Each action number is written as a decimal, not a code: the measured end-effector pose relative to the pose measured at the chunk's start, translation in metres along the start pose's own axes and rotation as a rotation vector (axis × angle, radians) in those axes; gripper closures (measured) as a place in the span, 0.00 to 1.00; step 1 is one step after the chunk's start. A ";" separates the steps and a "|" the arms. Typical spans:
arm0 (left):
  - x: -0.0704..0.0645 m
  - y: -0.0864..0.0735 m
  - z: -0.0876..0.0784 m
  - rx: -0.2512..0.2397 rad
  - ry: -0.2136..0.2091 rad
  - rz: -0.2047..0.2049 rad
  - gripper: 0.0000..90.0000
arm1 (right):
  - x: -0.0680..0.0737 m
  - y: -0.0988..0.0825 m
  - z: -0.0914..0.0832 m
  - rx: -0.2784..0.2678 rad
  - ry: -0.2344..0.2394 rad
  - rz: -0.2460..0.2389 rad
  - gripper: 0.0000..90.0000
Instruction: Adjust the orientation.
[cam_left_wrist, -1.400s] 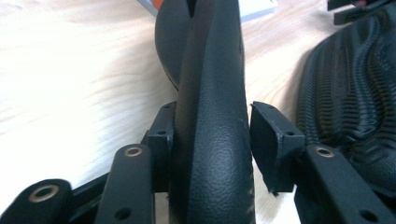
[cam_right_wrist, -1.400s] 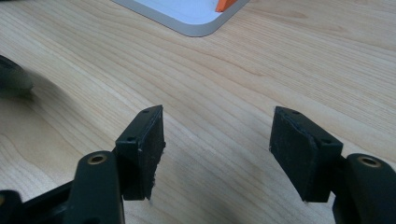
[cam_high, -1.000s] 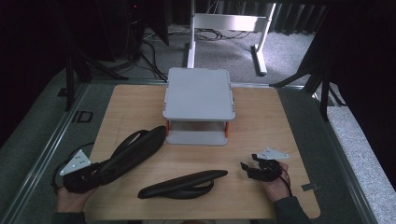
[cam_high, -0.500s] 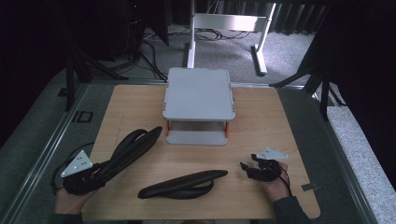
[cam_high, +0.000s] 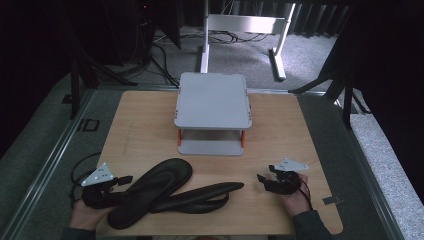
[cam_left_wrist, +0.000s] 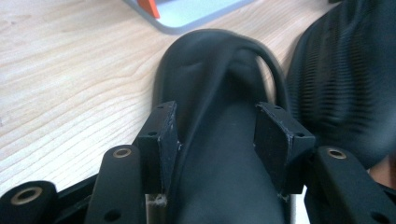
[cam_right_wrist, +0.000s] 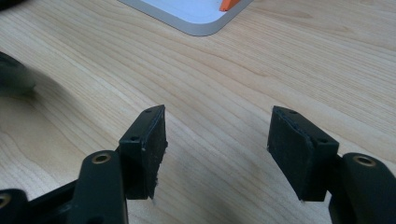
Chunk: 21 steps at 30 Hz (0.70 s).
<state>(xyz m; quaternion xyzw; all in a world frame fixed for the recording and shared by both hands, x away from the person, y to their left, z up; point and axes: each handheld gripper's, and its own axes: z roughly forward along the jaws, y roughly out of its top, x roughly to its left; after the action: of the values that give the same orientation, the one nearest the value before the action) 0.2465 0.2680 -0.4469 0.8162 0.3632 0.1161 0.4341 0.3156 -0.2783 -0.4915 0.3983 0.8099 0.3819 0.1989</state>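
Left gripper (cam_high: 119, 181), lower left of the high view, lies low at the heel end of a black flip-flop (cam_high: 150, 197) that runs diagonally across the lower left of the surface (cam_high: 145, 125). In the left gripper view the jaws stand about half open and have just been opening; the flip-flop (cam_left_wrist: 224, 154) sits between the pads (cam_left_wrist: 164, 140), with a thin gap on each side as far as can be told, so no squeeze on it now. Its strap arcs up past the pads toward the top centre of that view.

Second flip-flop (cam_high: 200, 196), lower centre, lies on its edge, overlapping the first one's near side.

Grey stand (cam_high: 212, 107), upper centre, two tiers with orange posts, is well apart from both grippers; its corner (cam_right_wrist: 187, 16) shows at the top of the right gripper view.

Right gripper (cam_high: 265, 180), lower right, is held just over bare wood and points left toward the second flip-flop's tip. Jaws wide apart, nothing between the pads (cam_right_wrist: 152, 144), touching nothing.
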 end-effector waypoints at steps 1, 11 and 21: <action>0.000 0.000 0.002 0.005 0.001 0.000 0.55 | 0.000 0.000 0.000 -0.001 0.000 0.001 0.41; 0.001 0.007 0.020 0.043 0.005 0.030 0.53 | 0.001 0.000 0.001 0.001 0.001 -0.006 0.41; 0.006 0.018 0.052 0.099 0.012 0.055 0.50 | 0.000 0.000 0.000 0.001 0.001 -0.005 0.41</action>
<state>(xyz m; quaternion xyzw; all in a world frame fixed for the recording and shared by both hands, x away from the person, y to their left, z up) 0.2855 0.2331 -0.4639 0.8456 0.3484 0.1150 0.3877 0.3158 -0.2784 -0.4917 0.3959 0.8113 0.3811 0.1992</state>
